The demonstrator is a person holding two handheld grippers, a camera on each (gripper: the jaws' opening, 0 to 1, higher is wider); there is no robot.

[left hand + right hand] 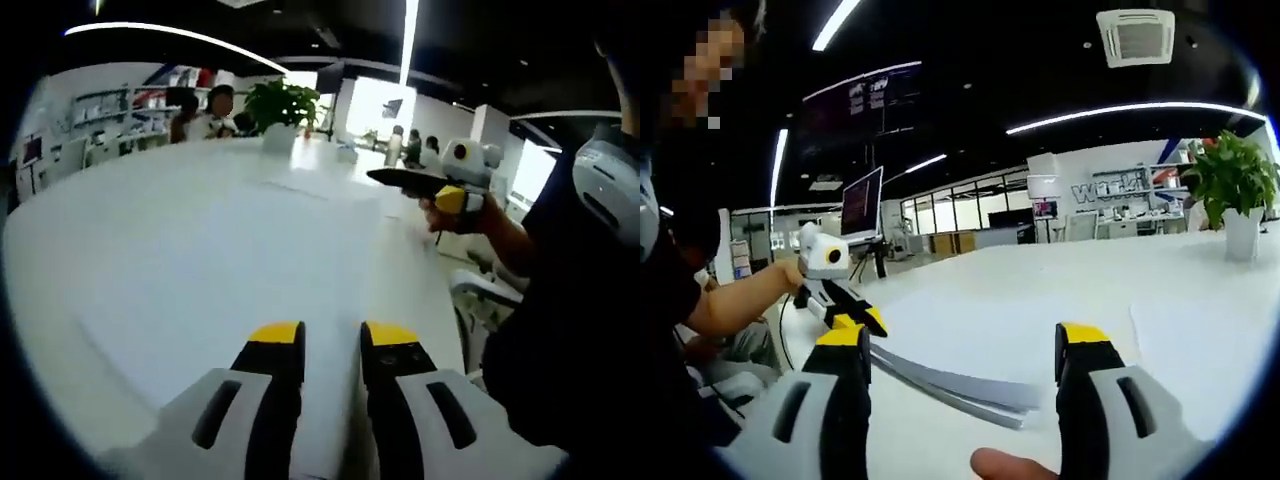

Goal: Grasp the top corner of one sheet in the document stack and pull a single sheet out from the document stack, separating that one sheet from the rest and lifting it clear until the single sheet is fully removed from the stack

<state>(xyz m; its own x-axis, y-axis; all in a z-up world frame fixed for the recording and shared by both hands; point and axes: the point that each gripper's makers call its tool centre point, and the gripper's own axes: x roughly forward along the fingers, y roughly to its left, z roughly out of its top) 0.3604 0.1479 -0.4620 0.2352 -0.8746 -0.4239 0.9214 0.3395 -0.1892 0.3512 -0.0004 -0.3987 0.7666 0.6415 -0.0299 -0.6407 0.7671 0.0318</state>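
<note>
In the right gripper view the right tongs [965, 375] stand wide apart with nothing between them, above the white table [1200, 290]; the document stack [960, 385] lies on the table just beyond their tips, its sheets fanned at the near edge; the left tongs [855, 315] show at the far left end of the stack. In the left gripper view the left tongs [332, 345] have only a narrow gap, over a white sheet [230, 260]; whether they grip it I cannot tell; a potted plant [282, 112] stands at the far side.
</note>
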